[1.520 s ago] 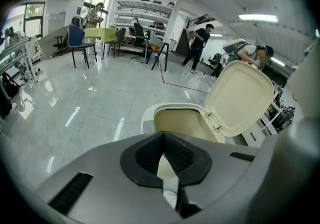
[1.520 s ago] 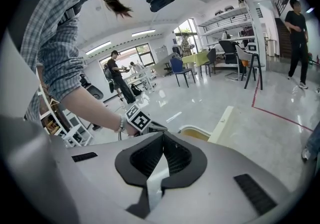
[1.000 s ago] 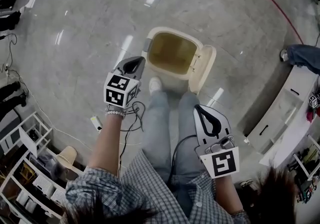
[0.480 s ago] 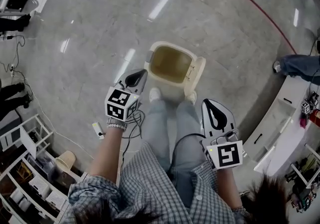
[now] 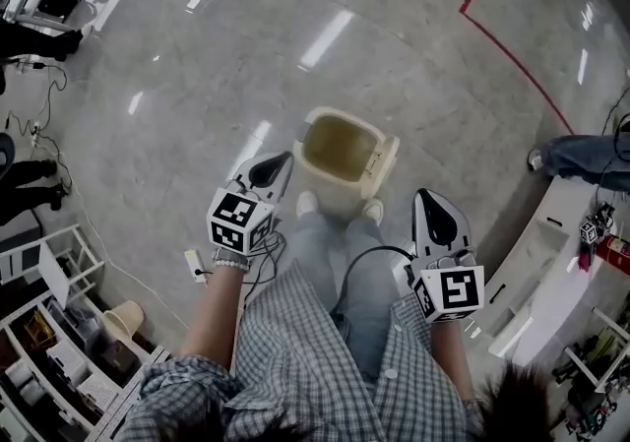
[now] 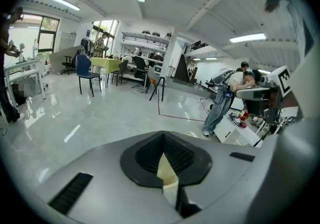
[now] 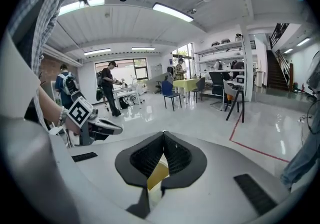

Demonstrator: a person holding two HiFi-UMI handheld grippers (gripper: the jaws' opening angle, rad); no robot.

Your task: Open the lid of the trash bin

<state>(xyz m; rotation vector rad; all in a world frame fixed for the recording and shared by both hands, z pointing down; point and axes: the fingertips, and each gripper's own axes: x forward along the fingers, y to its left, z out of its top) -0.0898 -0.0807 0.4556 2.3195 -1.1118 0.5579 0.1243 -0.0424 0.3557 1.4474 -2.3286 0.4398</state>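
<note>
Left gripper (image 6: 162, 135) hides most of trash bin (image 6: 168, 178).

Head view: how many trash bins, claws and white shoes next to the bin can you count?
trash bin: 1
claws: 2, the left claw and the right claw
white shoes: 2
Total: 5

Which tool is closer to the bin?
Left. The left tool is right beside the bin, at its left edge; the right tool is further off, beyond the open lid.
</note>
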